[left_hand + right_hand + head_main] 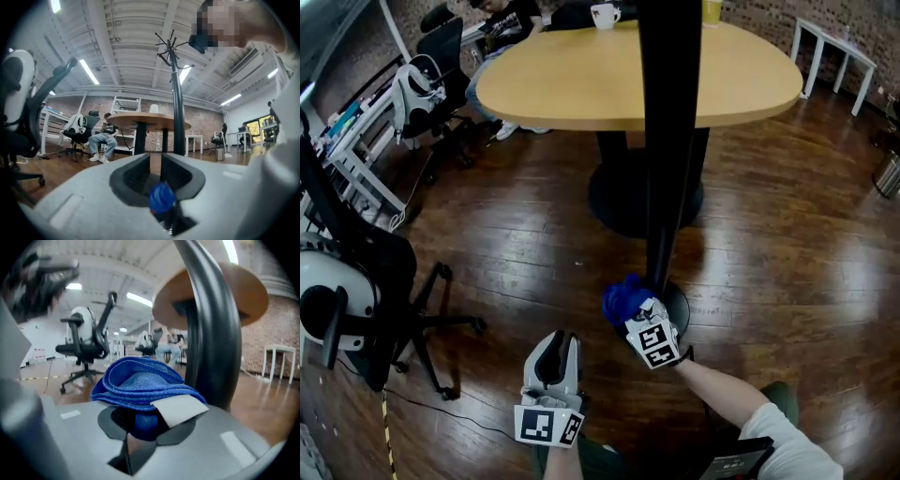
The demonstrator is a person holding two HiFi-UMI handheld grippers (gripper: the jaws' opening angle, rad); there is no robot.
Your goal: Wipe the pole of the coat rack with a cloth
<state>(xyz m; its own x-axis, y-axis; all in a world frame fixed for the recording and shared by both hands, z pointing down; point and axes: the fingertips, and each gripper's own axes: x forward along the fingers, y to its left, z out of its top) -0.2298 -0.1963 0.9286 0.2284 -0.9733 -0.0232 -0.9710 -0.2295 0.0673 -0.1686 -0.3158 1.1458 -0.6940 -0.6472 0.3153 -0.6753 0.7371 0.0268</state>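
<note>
1. The coat rack pole (671,141) stands black and upright on the dark wooden floor (787,253), just in front of the round wooden table (581,80). Its round base (679,305) sits close to the table's pedestal.
2. The blue cloth (622,298) is bunched low against the pole's foot, on its left side just above the base. In the right gripper view the cloth (140,378) meets the pole (213,333) at its right edge, and a white label (179,408) hangs from its folds.
3. The right gripper (639,317) has its jaws closed on the cloth, the fabric pinched between them and spilling over their tips. Its marker cube faces up.
4. The left gripper (553,349) hangs lower left, apart from the pole and cloth. Its jaws are parted by only a narrow slit and grip nothing. Its own view looks along them (156,161) towards the pole.
5. A white mug (605,14) stands on the table's far edge.
6. A black office chair (366,291) stands at the left. A seated person (105,136) is beyond the table.
</note>
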